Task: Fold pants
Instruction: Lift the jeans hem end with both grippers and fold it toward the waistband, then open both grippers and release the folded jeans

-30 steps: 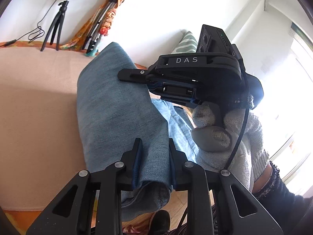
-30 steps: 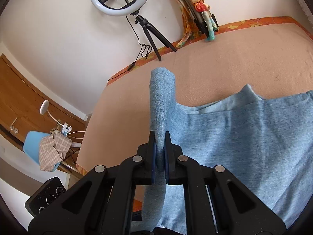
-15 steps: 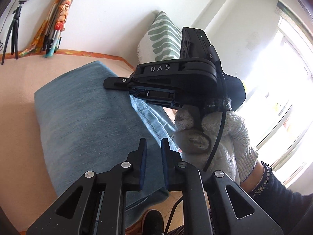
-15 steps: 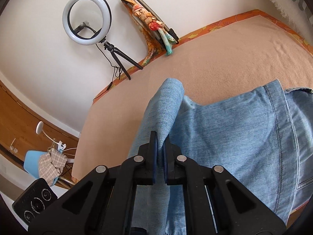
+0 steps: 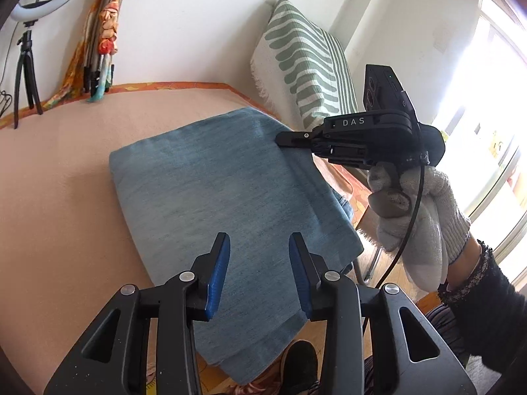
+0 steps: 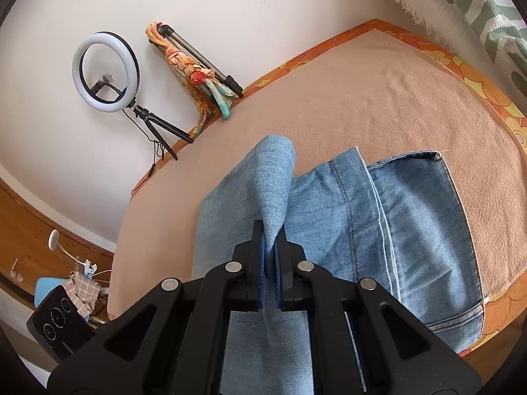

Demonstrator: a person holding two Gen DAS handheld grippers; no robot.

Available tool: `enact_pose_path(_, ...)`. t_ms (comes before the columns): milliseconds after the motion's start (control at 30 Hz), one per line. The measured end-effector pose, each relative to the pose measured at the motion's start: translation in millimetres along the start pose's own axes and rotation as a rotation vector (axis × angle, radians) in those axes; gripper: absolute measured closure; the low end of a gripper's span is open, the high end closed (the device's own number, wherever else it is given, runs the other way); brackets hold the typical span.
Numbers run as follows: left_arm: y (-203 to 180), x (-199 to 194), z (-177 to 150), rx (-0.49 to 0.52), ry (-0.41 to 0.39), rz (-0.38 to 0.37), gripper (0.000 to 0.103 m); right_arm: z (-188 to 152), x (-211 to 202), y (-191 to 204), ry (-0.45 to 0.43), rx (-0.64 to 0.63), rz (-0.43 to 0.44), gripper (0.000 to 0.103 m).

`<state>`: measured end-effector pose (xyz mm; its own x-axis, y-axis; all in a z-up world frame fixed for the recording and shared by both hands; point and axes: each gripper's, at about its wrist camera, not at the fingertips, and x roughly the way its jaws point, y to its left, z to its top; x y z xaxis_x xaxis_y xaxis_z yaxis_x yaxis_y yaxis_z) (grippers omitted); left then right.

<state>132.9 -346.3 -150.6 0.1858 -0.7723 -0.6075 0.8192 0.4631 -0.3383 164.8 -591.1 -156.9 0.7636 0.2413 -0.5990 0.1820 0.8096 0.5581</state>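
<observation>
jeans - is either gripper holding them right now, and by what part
The right gripper is shut on a raised fold of the jeans at the folded stack's edge. The left gripper holds nothing: its jaws are opening, nothing pinched between them.

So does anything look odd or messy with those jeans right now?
A little. The jeans overhang the table's near edge, and the top layer sits short, leaving the hems uncovered. The right gripper pinches up a ridge; the left gripper is opening, gripping nothing.
</observation>
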Motion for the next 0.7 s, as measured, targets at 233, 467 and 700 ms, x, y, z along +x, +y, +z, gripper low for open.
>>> enact_pose_path(233, -6.5, 17.6, -7.5, 0.035, 0.054, 0.002, 0.068, 7.8, -10.9, -24.4, -0.027, 0.033, -0.037, 0.098)
enact_pose_path(467, -8.3, 36.6, -8.9, 0.073, 0.102, 0.046, 0.068, 13.2, -7.3, -47.4, -0.025, 0.022, -0.126, 0.098)
enact_pose_path(700, -9.8, 43.4, -12.4, 0.079, 0.122, 0.077, 0.067, 10.3, 4.0, -49.7, -0.005, -0.055, -0.203, 0.098)
